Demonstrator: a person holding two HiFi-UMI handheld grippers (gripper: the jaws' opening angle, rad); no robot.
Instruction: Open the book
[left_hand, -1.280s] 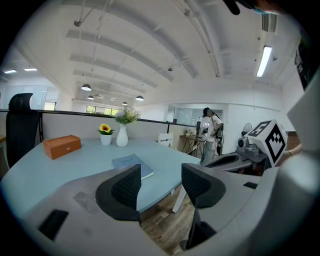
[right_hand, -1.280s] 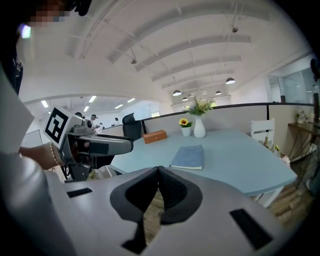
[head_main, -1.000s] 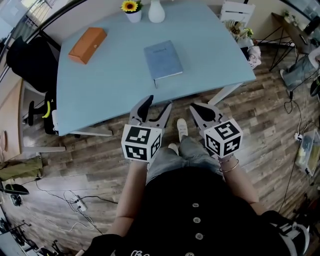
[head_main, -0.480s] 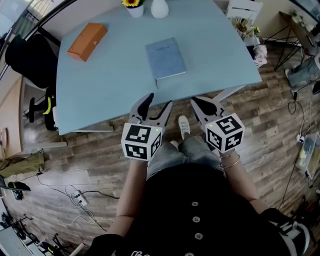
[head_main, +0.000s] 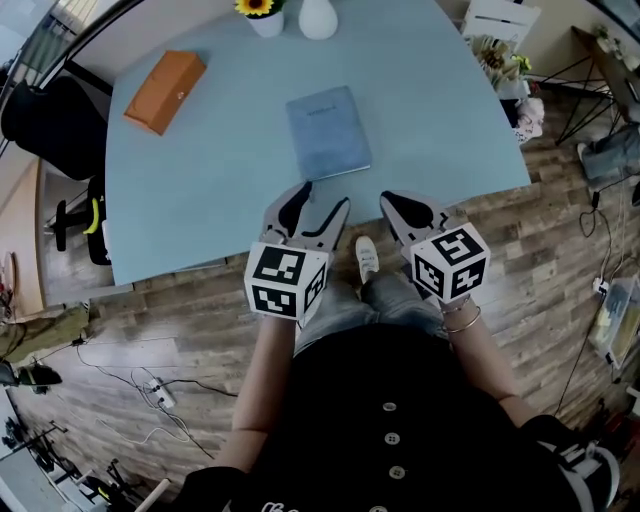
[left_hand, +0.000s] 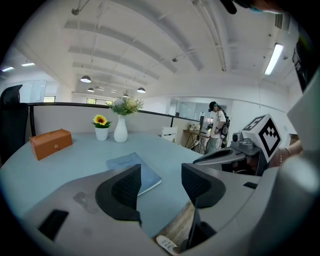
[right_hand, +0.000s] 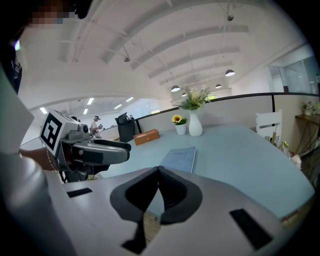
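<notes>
The closed book (head_main: 327, 132) lay on the table (head_main: 200, 190). The left gripper (head_main: 318, 205) was held spread and empty, the right gripper (head_main: 398, 207) clenched on nothing, both near the table's near edge.

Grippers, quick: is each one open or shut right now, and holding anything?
Left gripper: open, holding nothing.
Right gripper: shut, holding nothing.

- Left gripper (head_main: 322, 198): pale grey shell, black ridged jaw pads, and a white cube (head_main: 283, 282) printed with black square markers.
- Right gripper (head_main: 392, 203): the same build, grey with black pads, carrying its own marker cube (head_main: 450, 263).
- Black top (head_main: 330, 420) with a row of small pale buttons (head_main: 392, 438) (white print at the hem, unreadable).
- Grey-blue jeans (head_main: 345, 305) and a white shoe (head_main: 366, 258).
- Thin bracelets (head_main: 460, 328) on the right wrist.
</notes>
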